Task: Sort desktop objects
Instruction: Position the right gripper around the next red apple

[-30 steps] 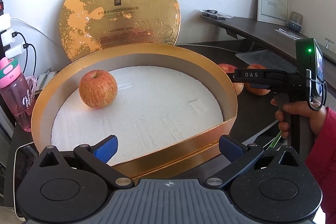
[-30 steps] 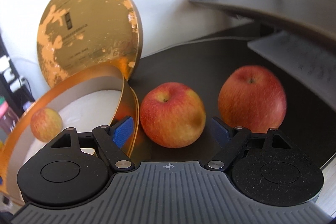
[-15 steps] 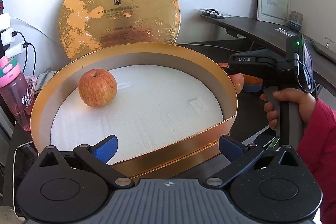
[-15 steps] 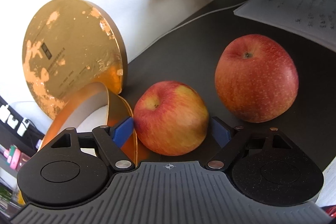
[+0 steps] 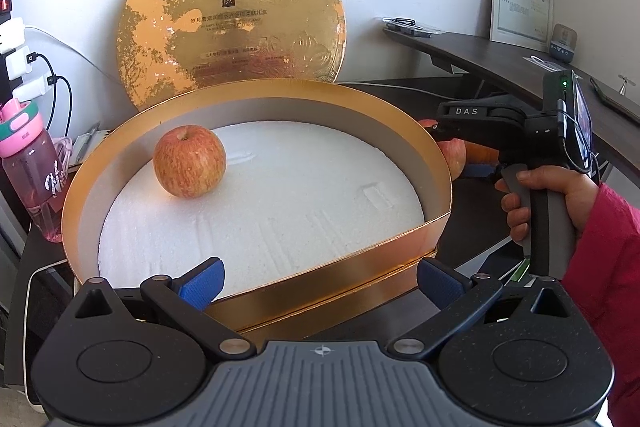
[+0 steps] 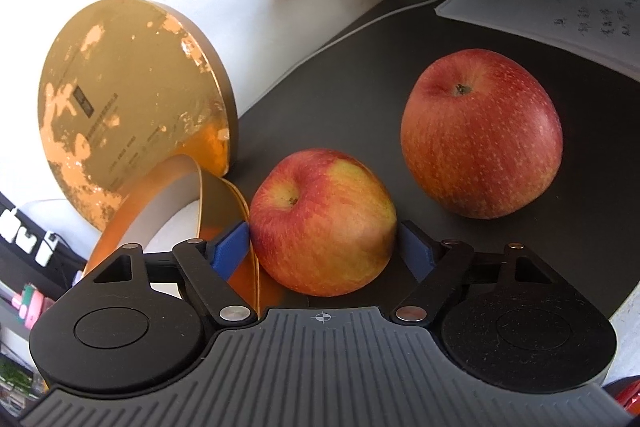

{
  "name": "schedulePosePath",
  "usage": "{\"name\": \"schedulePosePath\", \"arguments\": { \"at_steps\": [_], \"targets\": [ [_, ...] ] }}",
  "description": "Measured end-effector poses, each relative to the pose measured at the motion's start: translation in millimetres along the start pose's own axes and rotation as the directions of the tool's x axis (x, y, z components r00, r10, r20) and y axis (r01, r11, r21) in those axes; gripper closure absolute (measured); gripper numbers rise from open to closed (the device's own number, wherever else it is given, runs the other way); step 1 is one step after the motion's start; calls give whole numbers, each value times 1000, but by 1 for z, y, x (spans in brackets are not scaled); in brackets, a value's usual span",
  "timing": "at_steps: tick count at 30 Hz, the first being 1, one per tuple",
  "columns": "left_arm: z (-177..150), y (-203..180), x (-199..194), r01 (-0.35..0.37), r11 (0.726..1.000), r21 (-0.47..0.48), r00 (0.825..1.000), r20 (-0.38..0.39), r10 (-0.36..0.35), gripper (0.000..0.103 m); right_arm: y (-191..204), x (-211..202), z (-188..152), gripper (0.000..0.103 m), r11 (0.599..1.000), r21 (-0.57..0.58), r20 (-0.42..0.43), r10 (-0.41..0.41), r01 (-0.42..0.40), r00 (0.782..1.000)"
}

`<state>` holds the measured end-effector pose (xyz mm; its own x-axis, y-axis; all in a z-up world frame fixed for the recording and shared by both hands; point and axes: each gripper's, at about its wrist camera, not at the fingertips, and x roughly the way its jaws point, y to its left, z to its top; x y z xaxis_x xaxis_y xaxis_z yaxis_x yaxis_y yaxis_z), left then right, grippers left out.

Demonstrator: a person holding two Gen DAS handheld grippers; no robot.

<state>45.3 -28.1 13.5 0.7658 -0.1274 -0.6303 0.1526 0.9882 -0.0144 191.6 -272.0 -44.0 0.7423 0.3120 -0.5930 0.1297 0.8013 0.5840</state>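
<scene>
Right claw closes on the nearer apple

The right claw [image 6: 324,241] has narrowed until both blue pads touch the red-yellow apple [image 6: 322,221] on the dark desk [image 6: 360,99], just right of the round gold box [image 5: 256,279] (one apple already inside); the left claw [image 5: 320,277] hangs wide, empty.

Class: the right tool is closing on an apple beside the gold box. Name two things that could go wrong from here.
1. The right tool's left finger sits against the box wall; lifting may snag or shove the box.
2. The near apple is round and gripped low, so it might slip and roll into the far apple.
</scene>
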Motion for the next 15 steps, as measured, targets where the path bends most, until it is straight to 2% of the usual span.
{"name": "schedulePosePath", "arguments": {
  "at_steps": [11,15],
  "targets": [
    [-3,-3,-7,2,1000,1,1000,11,-2,0,-17,-32,-11,22,998,55,-42,16,-13,999],
    [-4,-6,-8,1,1000,-1,1000,12,-1,0,-19,-41,-16,22,999,41,-43,3,-2,999]
  ]
}}
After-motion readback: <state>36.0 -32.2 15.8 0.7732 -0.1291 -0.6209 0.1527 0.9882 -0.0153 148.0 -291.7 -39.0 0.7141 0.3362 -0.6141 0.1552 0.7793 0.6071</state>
